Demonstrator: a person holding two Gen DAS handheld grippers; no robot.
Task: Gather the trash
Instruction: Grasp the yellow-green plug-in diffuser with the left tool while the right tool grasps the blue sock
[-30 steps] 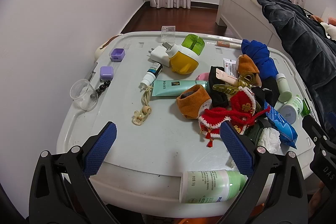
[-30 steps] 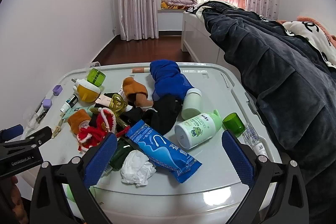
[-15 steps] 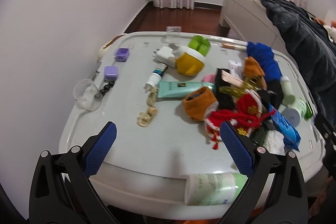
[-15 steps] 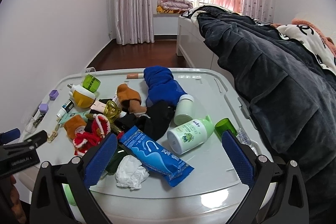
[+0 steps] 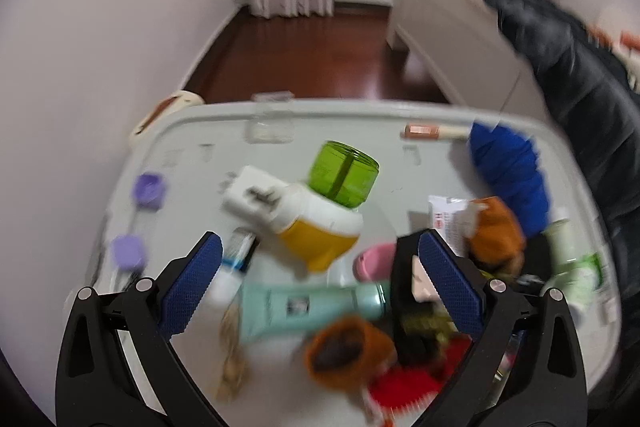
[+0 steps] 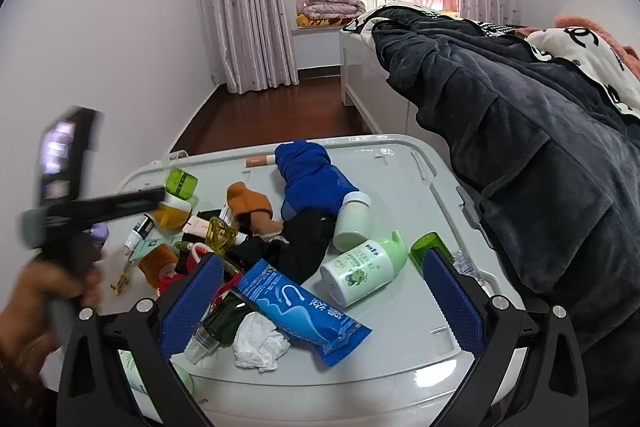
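A white storage-box lid holds a clutter of items. A crumpled white tissue and a blue wrapper lie near its front edge, just ahead of my open, empty right gripper. My left gripper is open and empty over the lid's left part, above a teal tube and a yellow bottle with a green cap. The left gripper also shows, blurred, at the left of the right wrist view.
Socks, a blue cloth, a green-capped lotion bottle, a white jar, a green cup and purple boxes crowd the lid. A bed with a dark quilt stands at right, a white wall at left.
My left gripper has moved forward and up over the lid, now blurred with motion. The right gripper has barely shifted.
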